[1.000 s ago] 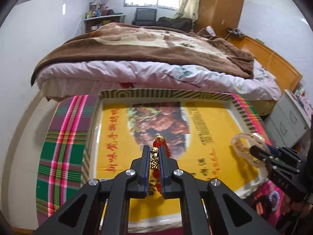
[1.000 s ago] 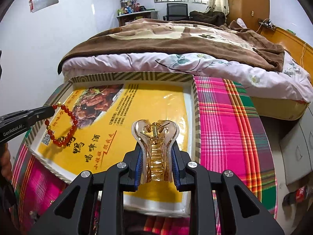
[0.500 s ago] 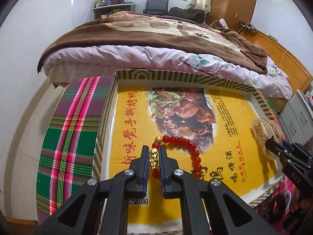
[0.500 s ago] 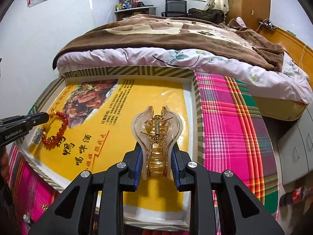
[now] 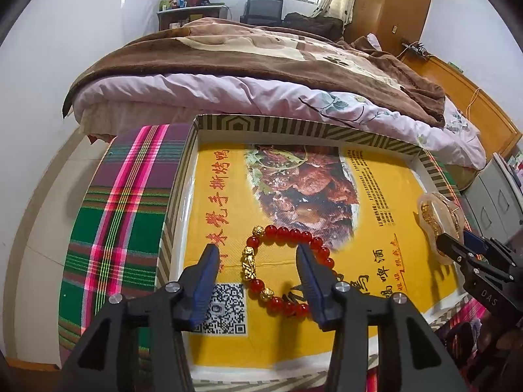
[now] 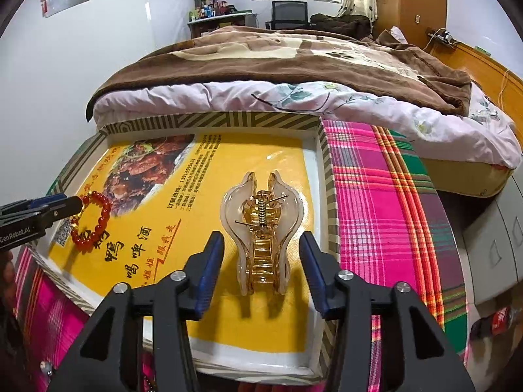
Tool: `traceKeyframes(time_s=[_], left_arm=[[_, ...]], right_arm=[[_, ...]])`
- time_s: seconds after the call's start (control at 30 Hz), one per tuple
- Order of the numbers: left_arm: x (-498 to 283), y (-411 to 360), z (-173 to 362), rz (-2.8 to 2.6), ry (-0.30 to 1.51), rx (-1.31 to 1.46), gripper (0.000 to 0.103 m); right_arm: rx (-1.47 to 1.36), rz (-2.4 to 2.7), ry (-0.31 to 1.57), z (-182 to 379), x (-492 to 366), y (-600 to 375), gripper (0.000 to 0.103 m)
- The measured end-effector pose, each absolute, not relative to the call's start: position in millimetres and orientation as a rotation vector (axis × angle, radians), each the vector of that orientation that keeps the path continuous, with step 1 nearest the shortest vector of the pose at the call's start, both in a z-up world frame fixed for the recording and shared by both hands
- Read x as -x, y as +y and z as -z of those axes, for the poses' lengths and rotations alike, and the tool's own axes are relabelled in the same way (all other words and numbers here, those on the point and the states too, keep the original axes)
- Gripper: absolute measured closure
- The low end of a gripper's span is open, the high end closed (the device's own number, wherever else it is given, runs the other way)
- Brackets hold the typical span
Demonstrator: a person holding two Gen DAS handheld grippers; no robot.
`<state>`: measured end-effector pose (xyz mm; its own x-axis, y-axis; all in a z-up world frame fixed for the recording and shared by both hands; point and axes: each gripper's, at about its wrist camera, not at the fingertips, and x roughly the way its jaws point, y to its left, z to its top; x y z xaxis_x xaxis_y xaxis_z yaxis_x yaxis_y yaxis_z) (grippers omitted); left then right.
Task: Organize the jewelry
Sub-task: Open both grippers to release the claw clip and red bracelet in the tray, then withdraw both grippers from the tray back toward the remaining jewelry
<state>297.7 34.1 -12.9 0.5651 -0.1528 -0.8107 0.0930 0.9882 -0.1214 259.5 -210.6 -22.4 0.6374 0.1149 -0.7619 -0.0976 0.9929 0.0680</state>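
With both sets of jaws spread wide, we are leaving the bracelet [image 5: 283,271] lying near-left and the hair claw [image 6: 261,228] near-right in the tray [image 6: 228,119], so withdrawing straight back should avoid nudging either.

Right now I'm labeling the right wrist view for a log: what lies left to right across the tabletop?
Left gripper → red bead bracelet → amber hair claw → striped tray rim → plaid cloth.
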Motion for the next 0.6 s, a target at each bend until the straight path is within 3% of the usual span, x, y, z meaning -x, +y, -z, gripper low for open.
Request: traceKeyframes(time_s=[0.17,0.6], left_arm=[[-283.0,32.5,1.2,0.153,0.937,0.069,0.043],[-195.9,32.7,-39.6,0.164,0.838,0.07,0.031]], right_arm=[[-0.045,-0.126,0.847,11.9,-247.8,-213.6,0.05],[-0.097,-0.157,0.761,-23.2,-176.8,-224.2,0.049]])
